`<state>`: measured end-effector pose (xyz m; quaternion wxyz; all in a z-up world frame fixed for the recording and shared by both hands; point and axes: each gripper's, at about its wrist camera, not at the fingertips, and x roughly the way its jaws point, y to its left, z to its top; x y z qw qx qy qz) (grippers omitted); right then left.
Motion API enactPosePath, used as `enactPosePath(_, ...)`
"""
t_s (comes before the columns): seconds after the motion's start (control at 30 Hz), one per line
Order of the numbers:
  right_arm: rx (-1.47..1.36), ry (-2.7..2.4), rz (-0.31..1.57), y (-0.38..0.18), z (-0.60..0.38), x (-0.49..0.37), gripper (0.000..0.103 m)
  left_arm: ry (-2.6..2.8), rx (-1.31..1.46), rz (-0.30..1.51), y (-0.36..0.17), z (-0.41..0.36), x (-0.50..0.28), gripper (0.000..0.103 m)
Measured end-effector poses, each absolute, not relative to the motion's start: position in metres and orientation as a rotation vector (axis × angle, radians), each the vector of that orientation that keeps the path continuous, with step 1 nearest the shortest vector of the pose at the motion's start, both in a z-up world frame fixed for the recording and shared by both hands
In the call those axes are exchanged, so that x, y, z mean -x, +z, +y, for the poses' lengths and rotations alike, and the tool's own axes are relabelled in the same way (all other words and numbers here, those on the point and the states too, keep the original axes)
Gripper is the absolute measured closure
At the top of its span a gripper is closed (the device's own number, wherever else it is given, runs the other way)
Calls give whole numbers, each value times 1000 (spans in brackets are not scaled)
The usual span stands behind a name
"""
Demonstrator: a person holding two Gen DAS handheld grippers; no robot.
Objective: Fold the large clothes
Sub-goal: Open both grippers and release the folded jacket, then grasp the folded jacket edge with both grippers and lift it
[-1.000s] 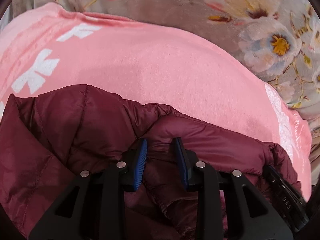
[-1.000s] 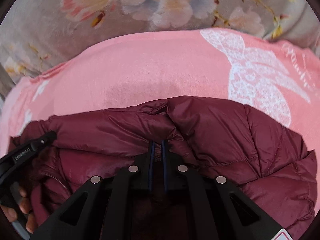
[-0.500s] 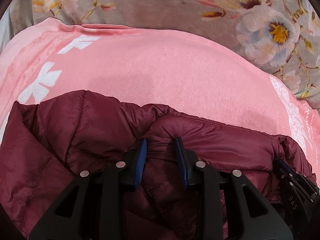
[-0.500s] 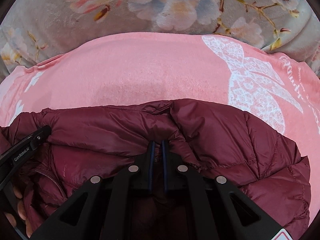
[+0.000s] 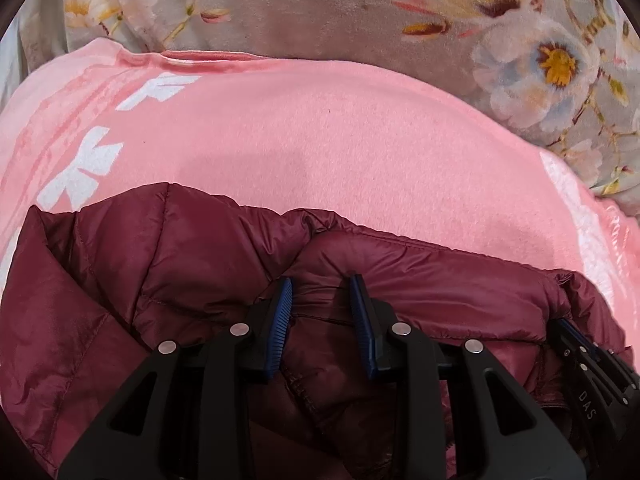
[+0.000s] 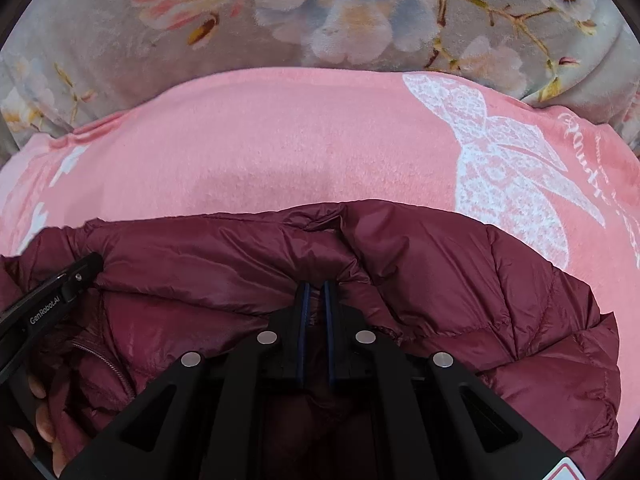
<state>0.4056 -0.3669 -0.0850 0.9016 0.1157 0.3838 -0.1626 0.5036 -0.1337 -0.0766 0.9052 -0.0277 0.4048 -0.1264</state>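
Observation:
A maroon puffer jacket [image 5: 180,264] lies bunched on a pink blanket [image 5: 320,140]. My left gripper [image 5: 320,284] is shut on a thick fold at the jacket's upper edge, and the puffy cloth keeps its blue pads apart. In the right wrist view the same jacket [image 6: 460,280] fills the lower half. My right gripper [image 6: 316,286] is shut on a thin pinch of that edge, its pads almost touching. Each gripper shows at the edge of the other's view: the right one [image 5: 592,360] and the left one [image 6: 48,300].
The pink blanket [image 6: 280,152] has white bow and butterfly prints and lies on a grey floral bedcover [image 6: 120,40] that runs along the far side. A person's fingers [image 6: 40,420] show at the lower left, on the left gripper's handle.
The left view has swung a little, so the floral cover sits further left in it. Both grippers keep the same hold on the jacket's edge.

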Motion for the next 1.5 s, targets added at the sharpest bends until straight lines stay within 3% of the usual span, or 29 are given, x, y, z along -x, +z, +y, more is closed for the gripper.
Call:
enactPosePath(0.07,-312,-336,760,-75,-371,-380,95,-290,127,843,-71,-118,-493,72)
enactPosePath(0.1,-365,-307,735,-66,-371,-357,85,-294,149,851,-65,-110,-483,69)
enactPosePath(0.17,-393,-236,715,-51,-365,-311,85,-321,165,854,-52,-92,-451,64)
enactPosePath(0.27,-360,-192,680,-32,-350,-220,78,-370,161,842,-30,-52,-383,42)
enactPosePath(0.3,-361,-173,674,-29,-345,-186,71,-384,173,842,-25,-39,-362,36)
enactPosePath(0.4,-407,-120,670,-27,-338,-96,64,-392,201,849,-17,6,-298,23)
enactPosePath(0.47,-418,-113,664,-28,-332,-43,58,-374,212,855,-15,39,-254,20)
enactPosePath(0.53,-409,-144,656,-32,-324,11,49,-349,209,868,-18,64,-221,20)
enactPosePath(0.8,-402,-239,653,-59,-299,125,34,-170,307,913,-57,164,-128,19)
enactPosePath(1.13,-573,-307,670,-87,-323,111,34,-239,498,984,-89,178,-125,19)
enactPosePath(1.17,-583,-320,680,-89,-324,107,34,-245,496,984,-90,173,-126,20)
enactPosePath(1.23,-604,-318,699,-94,-325,102,36,-262,475,985,-88,162,-128,36)
enactPosePath(1.27,-622,-318,703,-97,-326,100,39,-285,477,991,-89,159,-128,53)
enactPosePath(1.3,-628,-317,707,-99,-326,98,53,-302,482,1003,-88,154,-129,70)
enactPosePath(1.33,-629,-307,711,-100,-326,97,71,-318,480,1005,-87,150,-129,76)
enactPosePath(1.4,-638,-270,705,-95,-325,96,94,-340,465,988,-79,146,-126,91)
enactPosePath(1.5,-577,-236,653,-71,-317,109,99,-399,460,920,-52,145,-111,96)
